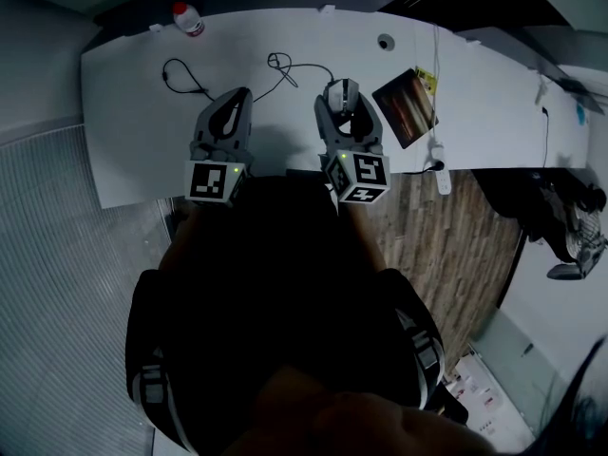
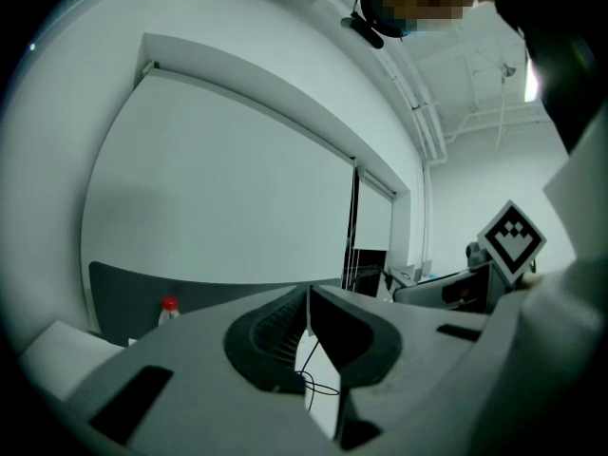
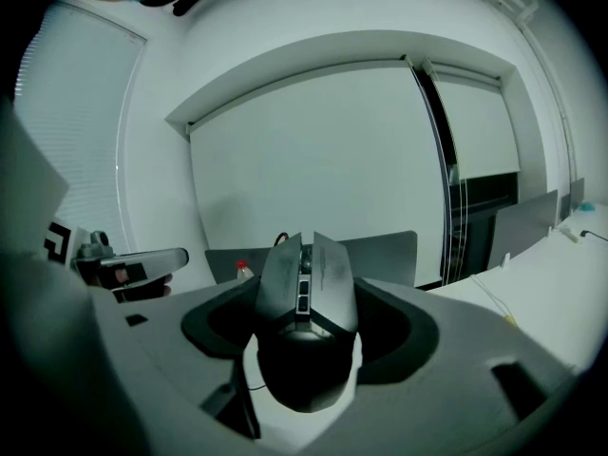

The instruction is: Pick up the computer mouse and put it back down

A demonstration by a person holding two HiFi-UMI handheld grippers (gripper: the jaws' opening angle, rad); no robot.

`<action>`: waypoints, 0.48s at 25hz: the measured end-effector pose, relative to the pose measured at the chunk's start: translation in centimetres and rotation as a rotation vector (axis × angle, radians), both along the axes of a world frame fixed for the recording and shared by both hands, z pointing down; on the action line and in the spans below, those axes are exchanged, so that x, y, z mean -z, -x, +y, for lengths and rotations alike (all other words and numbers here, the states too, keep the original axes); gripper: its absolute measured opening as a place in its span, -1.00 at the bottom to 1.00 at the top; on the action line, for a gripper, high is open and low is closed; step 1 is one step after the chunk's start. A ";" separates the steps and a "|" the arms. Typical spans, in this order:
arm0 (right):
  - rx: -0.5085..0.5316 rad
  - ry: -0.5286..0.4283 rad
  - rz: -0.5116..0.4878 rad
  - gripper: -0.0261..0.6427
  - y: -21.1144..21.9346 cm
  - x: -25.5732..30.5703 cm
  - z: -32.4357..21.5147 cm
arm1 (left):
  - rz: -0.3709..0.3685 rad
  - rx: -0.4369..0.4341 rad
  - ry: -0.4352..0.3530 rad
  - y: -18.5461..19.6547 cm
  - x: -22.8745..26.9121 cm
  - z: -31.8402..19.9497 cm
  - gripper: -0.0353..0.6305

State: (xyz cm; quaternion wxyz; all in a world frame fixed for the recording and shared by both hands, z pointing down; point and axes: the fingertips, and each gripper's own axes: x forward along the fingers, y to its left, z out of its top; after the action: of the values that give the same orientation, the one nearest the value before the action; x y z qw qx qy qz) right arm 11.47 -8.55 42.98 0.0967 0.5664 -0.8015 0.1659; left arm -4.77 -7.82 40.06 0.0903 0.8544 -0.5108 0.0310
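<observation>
fig. 1. head view with 2 gripper views. the right gripper has its 2 jaws clamped on the flanks of the mouse. the mouse sits nose away from the person, over the near half of the white desk. in the right gripper view the mouse is centred deep between the dark pads, with pale desk below it (whether its base touches the desk or hangs just off it cannot be told). the left gripper is beside it but apart, its jaws pressed together on nothing.

step in hand, as judged: carrying the mouse through a short lift and return. it would go best with an even squeeze and the mouse kept level. the travel should be straight up and straight down, and the jaws should part only once the base lies flat.

the cable runs from the nose of the mouse leftward in a loose knot and on past the left gripper. a high lift or a pull toward the person would likely drag it.

edges and room: a dark tablet lies just to the right of the mouse, so there is little margin on that side. the front edge of the desk is close behind both grippers. bare desk lies ahead, and a red-capped bottle stands well apart at the far edge. the same patch of desk looks the safest place to set the mouse down.
</observation>
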 end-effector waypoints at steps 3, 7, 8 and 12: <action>0.003 0.015 0.008 -0.05 -0.2 -0.8 -0.4 | -0.002 0.008 0.002 0.0 0.0 -0.2 -0.86; 0.005 0.038 0.019 -0.05 -0.5 -2.1 -1.0 | -0.001 0.015 0.003 -0.1 -0.1 -0.5 -0.86; 0.005 0.044 0.021 -0.05 -0.6 -2.4 -1.1 | 0.000 0.016 0.005 -0.1 -0.1 -0.6 -0.86; 0.008 0.067 0.032 -0.05 -0.8 -3.5 -1.4 | -0.001 0.013 -0.001 -0.4 0.0 -0.8 -0.86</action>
State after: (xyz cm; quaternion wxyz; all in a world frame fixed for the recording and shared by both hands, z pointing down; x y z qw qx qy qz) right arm 12.29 -9.99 46.52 0.1289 0.5623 -0.7960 0.1833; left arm -4.39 -8.60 40.07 0.0899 0.8511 -0.5164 0.0308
